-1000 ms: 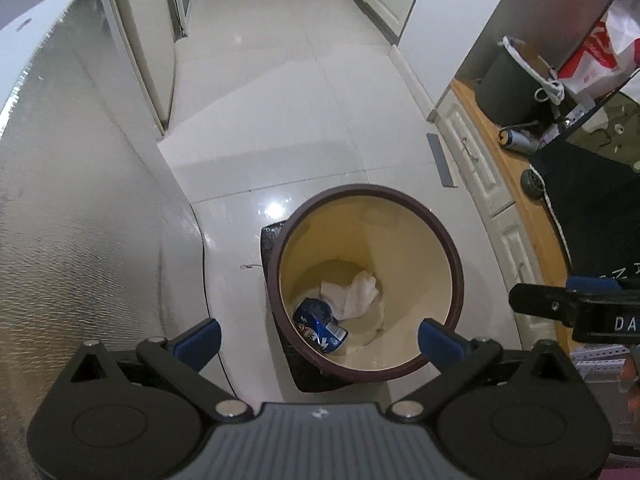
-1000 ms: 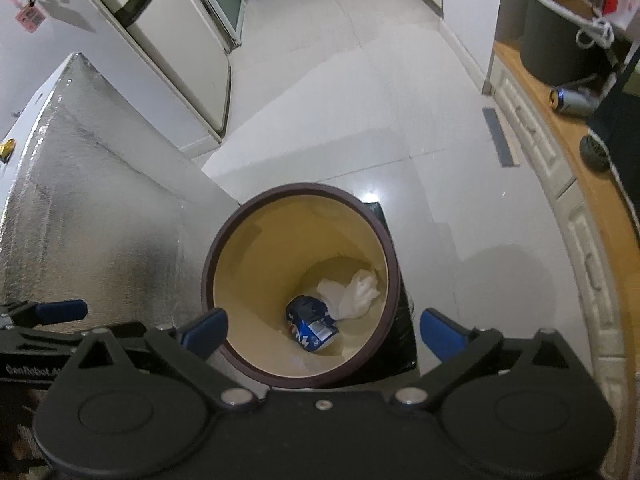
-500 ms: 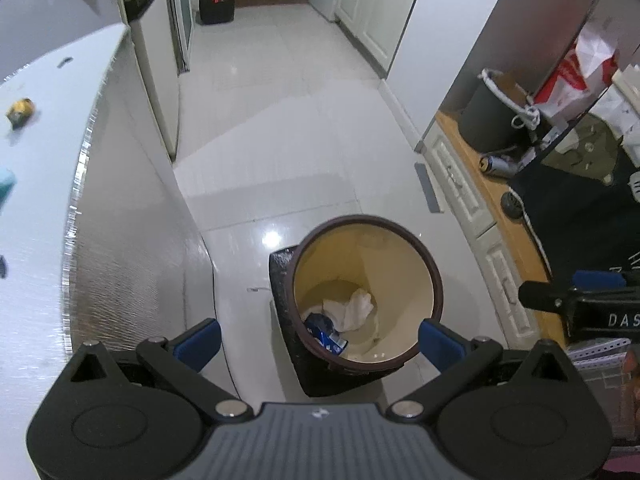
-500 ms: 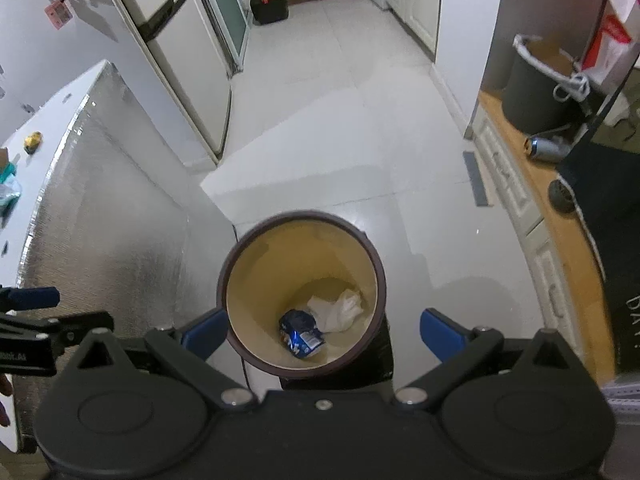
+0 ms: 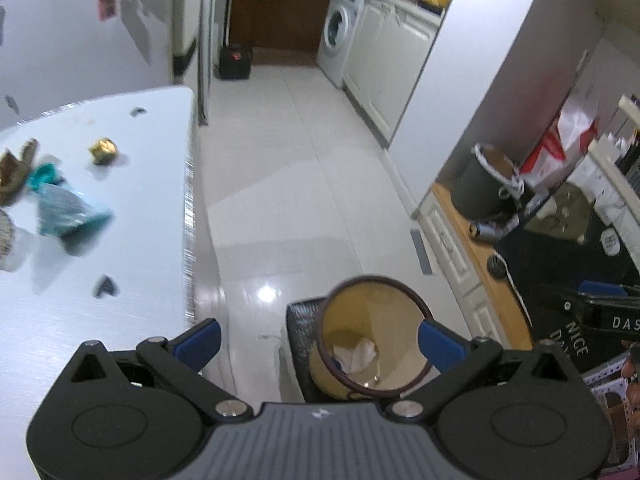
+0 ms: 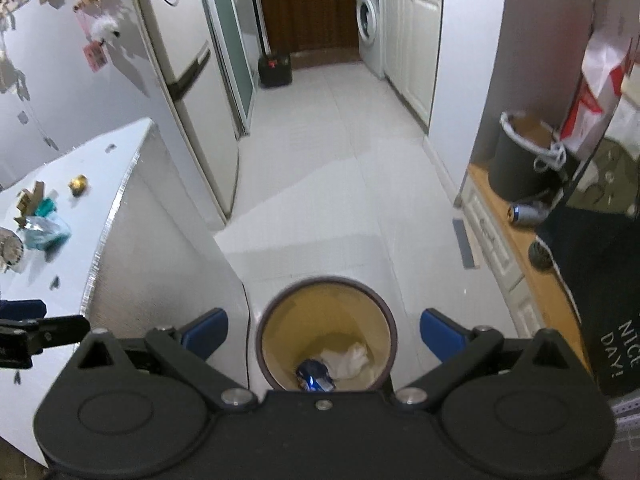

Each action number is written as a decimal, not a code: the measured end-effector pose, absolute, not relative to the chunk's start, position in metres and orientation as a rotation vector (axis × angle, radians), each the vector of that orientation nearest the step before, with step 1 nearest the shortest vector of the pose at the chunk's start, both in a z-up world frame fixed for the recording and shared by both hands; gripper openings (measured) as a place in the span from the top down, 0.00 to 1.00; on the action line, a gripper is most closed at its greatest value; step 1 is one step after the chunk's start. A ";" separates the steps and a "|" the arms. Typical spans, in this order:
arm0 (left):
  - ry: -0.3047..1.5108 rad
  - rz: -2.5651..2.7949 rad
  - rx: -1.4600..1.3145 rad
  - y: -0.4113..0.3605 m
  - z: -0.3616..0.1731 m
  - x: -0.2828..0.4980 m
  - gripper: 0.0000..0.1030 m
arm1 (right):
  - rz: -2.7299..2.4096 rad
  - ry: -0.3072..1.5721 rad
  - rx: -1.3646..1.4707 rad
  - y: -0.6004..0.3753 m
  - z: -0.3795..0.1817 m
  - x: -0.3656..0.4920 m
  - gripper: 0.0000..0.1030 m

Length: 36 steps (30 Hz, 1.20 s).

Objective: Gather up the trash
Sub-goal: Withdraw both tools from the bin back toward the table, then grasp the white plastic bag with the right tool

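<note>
Left tool [image 5: 319, 338]: we hold it spread wide, its blue fingertips [image 5: 199, 340] well apart and nothing between them; it hangs above the floor by the bench edge
Right tool [image 6: 324, 334]: we hold it just as wide, empty, straight over the bin; we also see its side at the right edge of the left wrist view
Bin [image 6: 326, 332]: round, dark brown rim, cream inside, standing on the white tiled floor [image 6: 340, 168] just beside the bench's side wall; in the left wrist view [image 5: 374, 344] the right blue fingertip overlaps its rim
Trash in the bin: a crumpled white tissue [image 6: 346, 360] and a crushed blue can [image 6: 314, 376] lie touching at the bottom; from the left wrist we see only the tissue [image 5: 356, 354]
Bench [image 5: 132, 208]: white top, to our left, with trash on it
Trash on the bench: a teal wrapper [image 5: 64, 210], blurred; a small gold foil ball [image 5: 103, 150] beyond it; brownish scraps [image 5: 16, 170] at the far left; a few small dark bits near the edge
Right side: a wooden ledge [image 6: 516, 232] with a grey bucket [image 6: 520, 160] and a can lying on its side [image 6: 526, 213]
Far end: a washing machine [image 6: 370, 20] beside white cupboards
</note>
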<state>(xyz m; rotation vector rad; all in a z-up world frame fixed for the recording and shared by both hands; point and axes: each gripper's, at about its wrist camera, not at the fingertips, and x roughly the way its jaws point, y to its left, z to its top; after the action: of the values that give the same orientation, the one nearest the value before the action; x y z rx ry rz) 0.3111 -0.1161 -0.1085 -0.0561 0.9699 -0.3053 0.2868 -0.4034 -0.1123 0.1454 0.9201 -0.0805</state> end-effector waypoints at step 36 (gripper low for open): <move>0.789 -0.036 -0.040 0.276 -0.082 0.259 0.00 | 0.188 0.751 0.030 -0.015 -0.051 0.322 0.00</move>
<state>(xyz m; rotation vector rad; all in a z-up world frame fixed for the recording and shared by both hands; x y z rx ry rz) 0.2588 0.2765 -0.0823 -0.0396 0.7887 -0.0361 0.3222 -0.0152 -0.0509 0.0303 0.7512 0.1884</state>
